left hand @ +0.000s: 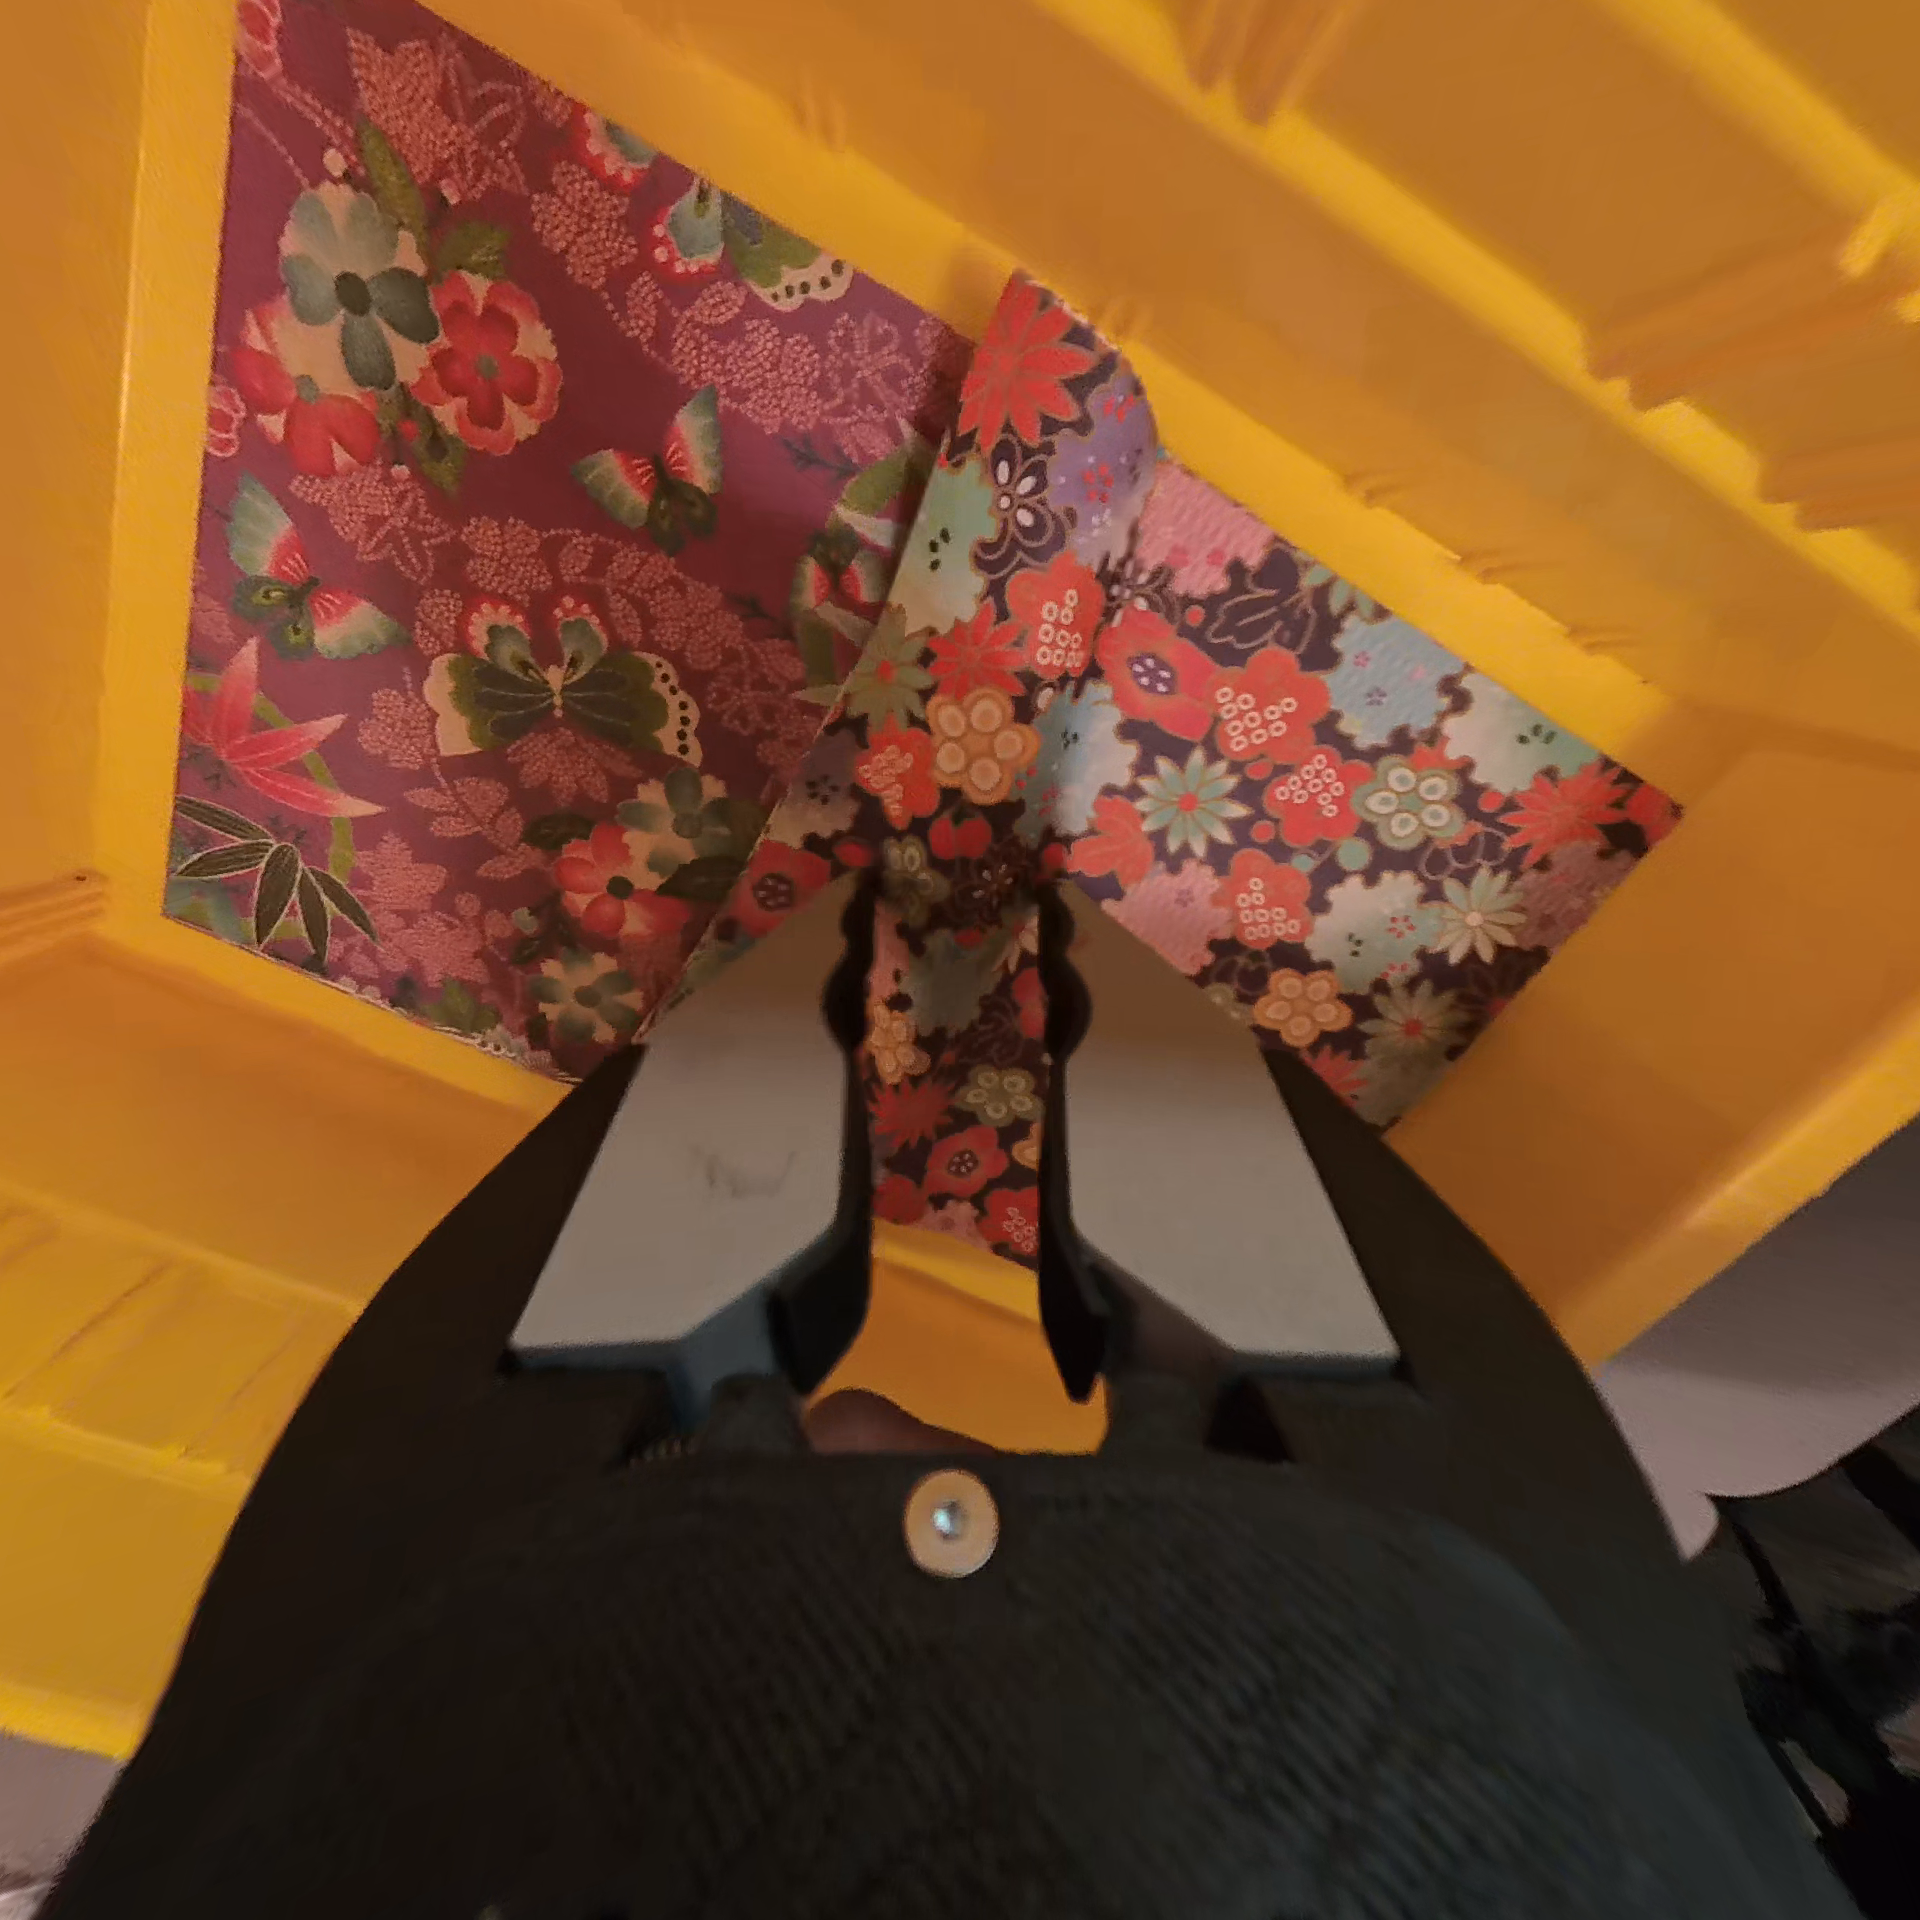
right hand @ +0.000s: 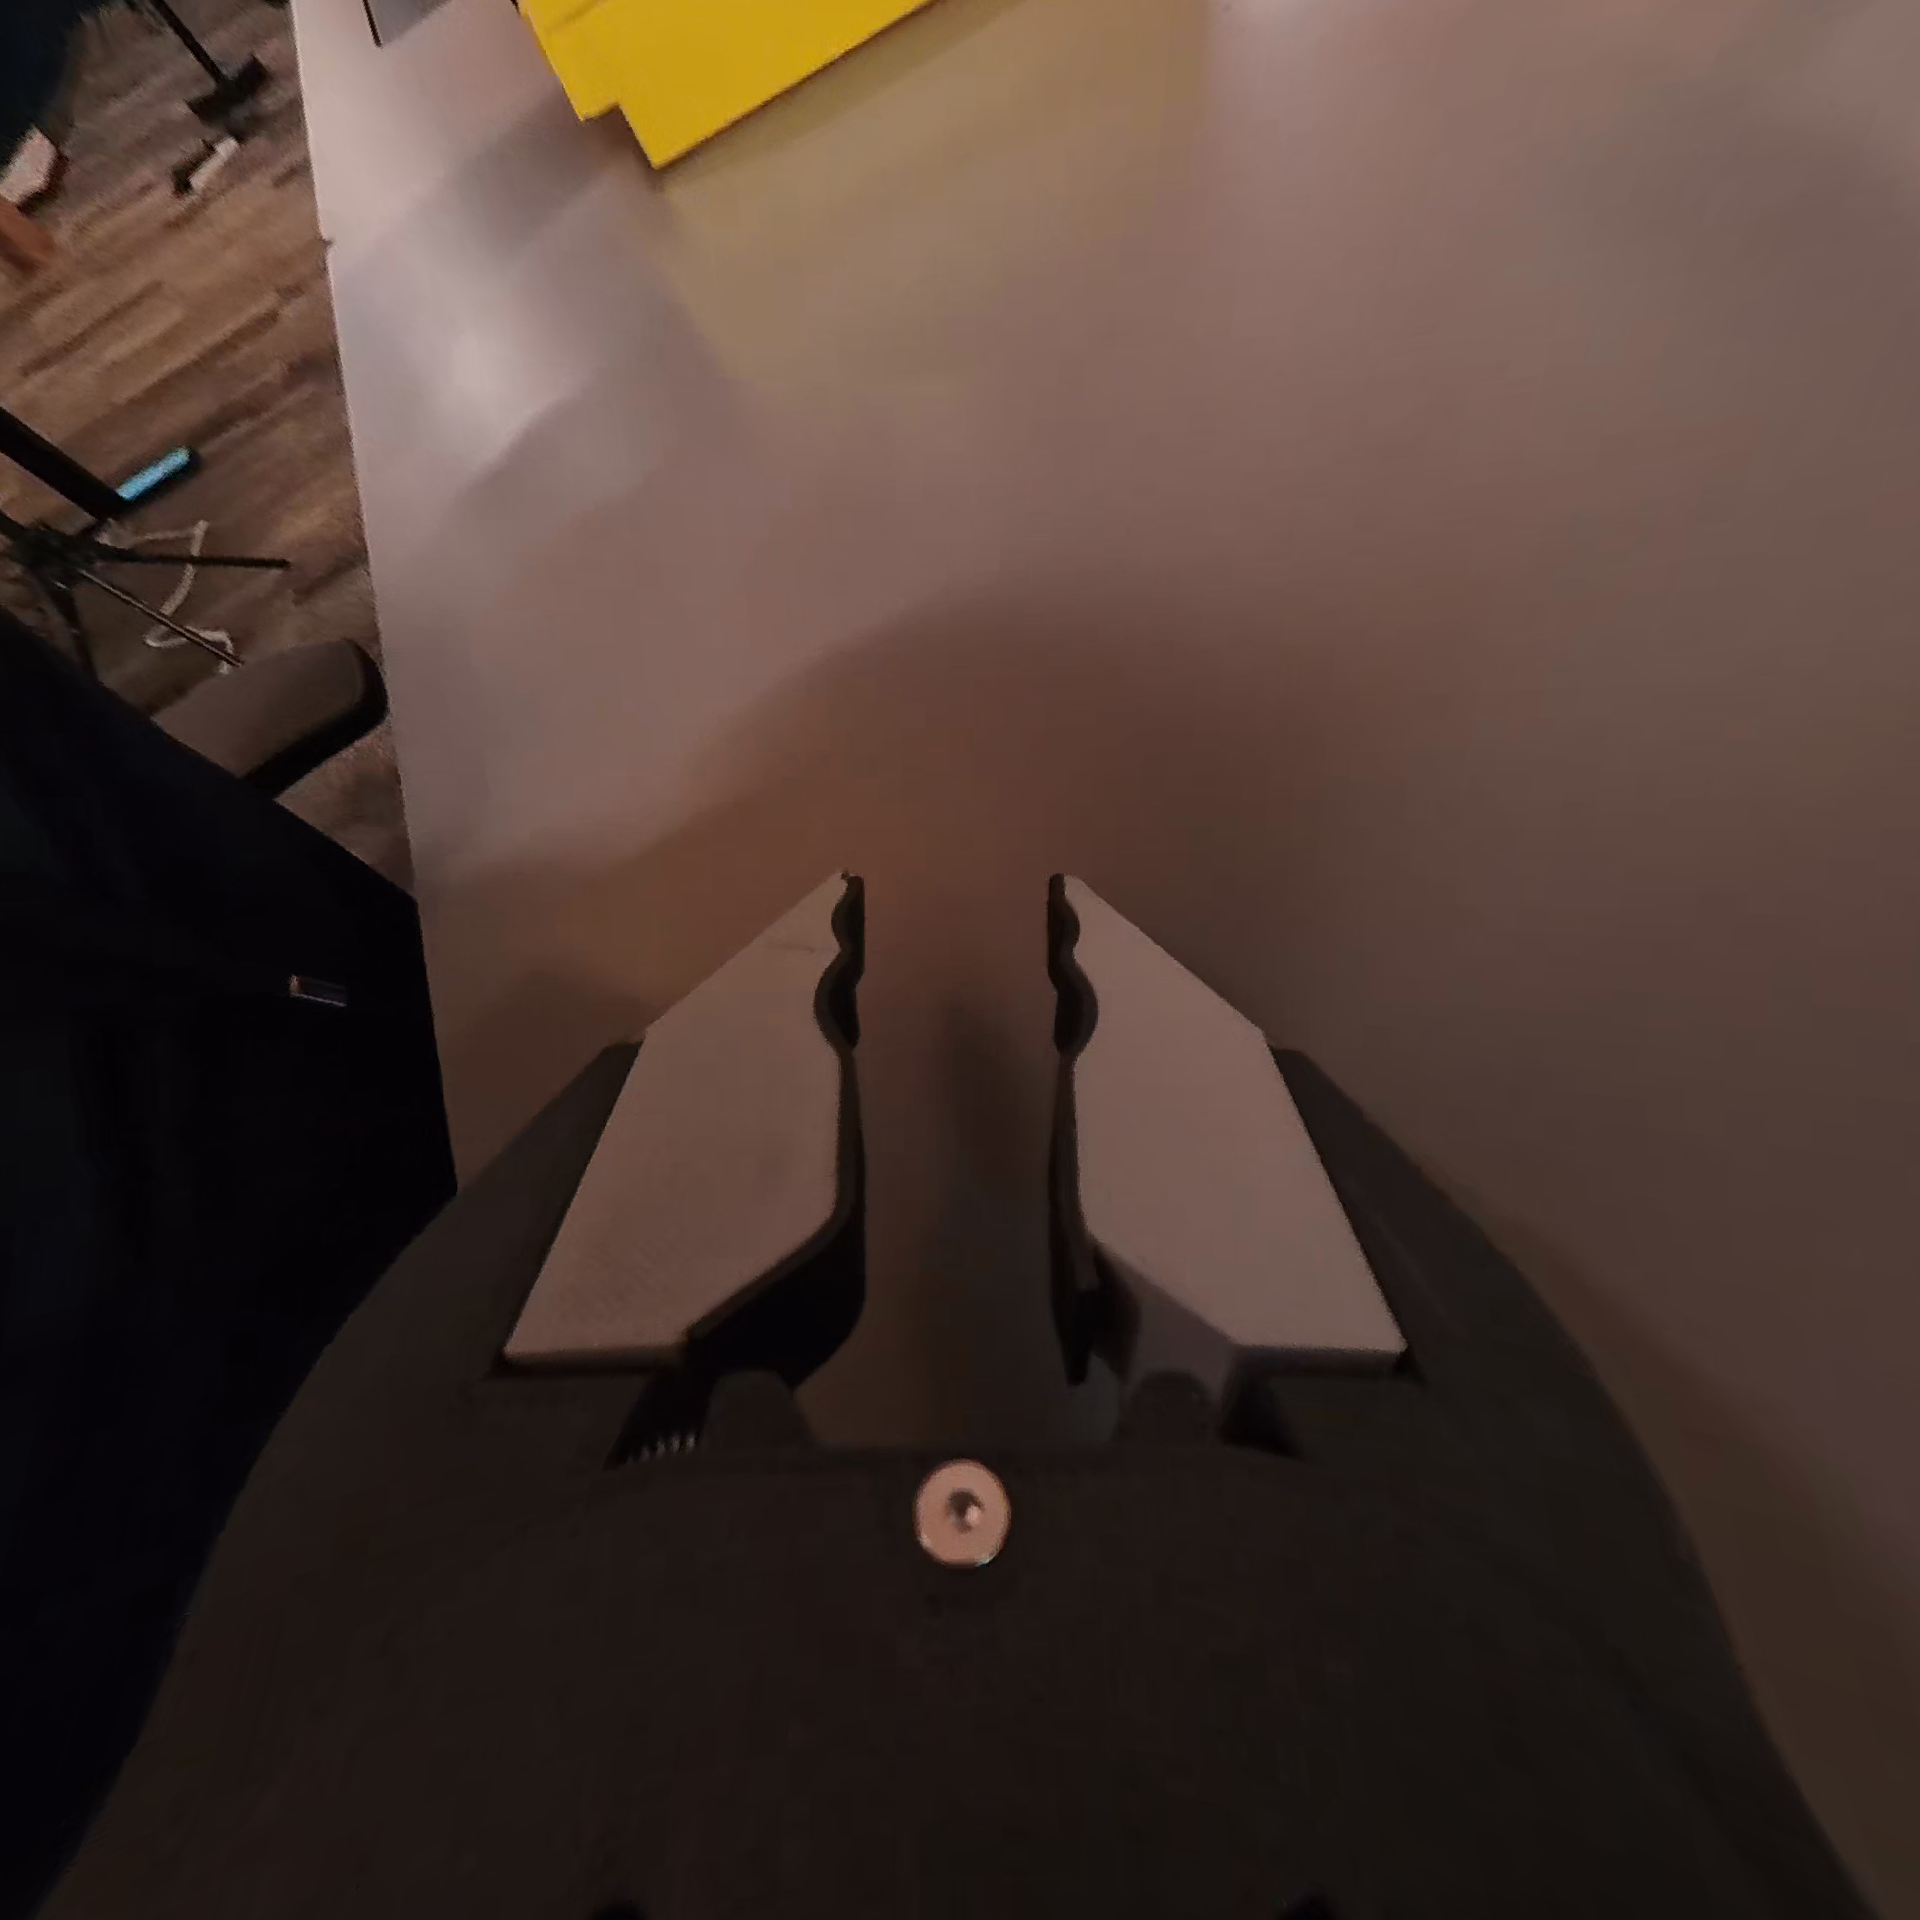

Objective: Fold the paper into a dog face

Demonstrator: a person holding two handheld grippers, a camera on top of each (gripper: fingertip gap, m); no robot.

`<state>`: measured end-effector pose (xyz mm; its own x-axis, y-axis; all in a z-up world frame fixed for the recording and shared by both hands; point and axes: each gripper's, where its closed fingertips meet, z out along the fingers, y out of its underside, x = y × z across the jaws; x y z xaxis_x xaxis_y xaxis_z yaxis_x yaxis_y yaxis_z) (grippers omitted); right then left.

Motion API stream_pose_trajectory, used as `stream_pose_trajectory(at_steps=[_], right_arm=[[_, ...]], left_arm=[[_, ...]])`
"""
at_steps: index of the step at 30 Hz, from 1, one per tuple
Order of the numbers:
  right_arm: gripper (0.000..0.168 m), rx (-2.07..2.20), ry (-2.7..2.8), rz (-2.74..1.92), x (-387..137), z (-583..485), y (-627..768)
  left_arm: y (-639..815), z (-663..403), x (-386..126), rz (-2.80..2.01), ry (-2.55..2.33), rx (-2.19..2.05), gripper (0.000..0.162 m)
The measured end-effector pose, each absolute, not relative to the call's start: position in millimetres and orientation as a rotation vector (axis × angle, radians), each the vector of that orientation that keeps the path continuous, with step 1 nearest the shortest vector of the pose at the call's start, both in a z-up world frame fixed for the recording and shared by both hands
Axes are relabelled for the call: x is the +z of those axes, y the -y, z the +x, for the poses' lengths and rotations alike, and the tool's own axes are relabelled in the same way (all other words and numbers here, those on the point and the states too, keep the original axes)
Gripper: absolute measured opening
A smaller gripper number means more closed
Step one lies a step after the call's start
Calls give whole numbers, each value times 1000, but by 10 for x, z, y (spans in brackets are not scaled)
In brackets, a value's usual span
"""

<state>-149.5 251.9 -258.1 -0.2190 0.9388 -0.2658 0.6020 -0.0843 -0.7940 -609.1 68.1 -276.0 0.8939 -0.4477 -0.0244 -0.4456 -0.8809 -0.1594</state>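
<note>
In the left wrist view a dark floral paper sheet (left hand: pixel 1226 707) lies askew in a yellow tray (left hand: pixel 644 135). It overlaps a purple sheet with butterflies (left hand: pixel 499 540), and its far corner curls up against the tray rim. My left gripper (left hand: pixel 956 883) is right over the floral sheet's near corner. The jaws stand apart with a strip of the sheet showing between them, and the fingertips (left hand: pixel 1055 914) are at the paper's surface. My right gripper (right hand: pixel 954 883) is open and empty, low over a bare white table (right hand: pixel 1351 520). No paper shows in the right wrist view.
The tray has raised yellow ribs and walls (left hand: pixel 1558 343) around the paper compartment. In the right wrist view a corner of the yellow tray (right hand: pixel 707 73) sits at the far end of the table. The table's left edge (right hand: pixel 364 540) drops to a wooden floor with stands and a dark chair. My right fingertips sit around 50 centimetres from my left ones.
</note>
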Motion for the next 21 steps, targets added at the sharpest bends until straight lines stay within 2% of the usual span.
stream_pose_trajectory(at_steps=[1,11,16,21], right_arm=[[33,1199,1834,-1667,-2604,-1495,-2510],[34,1115,1872,-1622,-2638,-1489,-2479],[35,1121,1883,-1623,-2644,-1486,-2464],[35,1095,1896,-1591,-2645,-1481,-2443]], left_arm=[[-696,-6087,-2765,-2881,-664,-10,0],[-605,-6093,-2547,-2884,-578,38,0],[-557,-6056,-2007,-2818,-618,219,0],[-770,-5869,-1205,-2508,-651,470,0]])
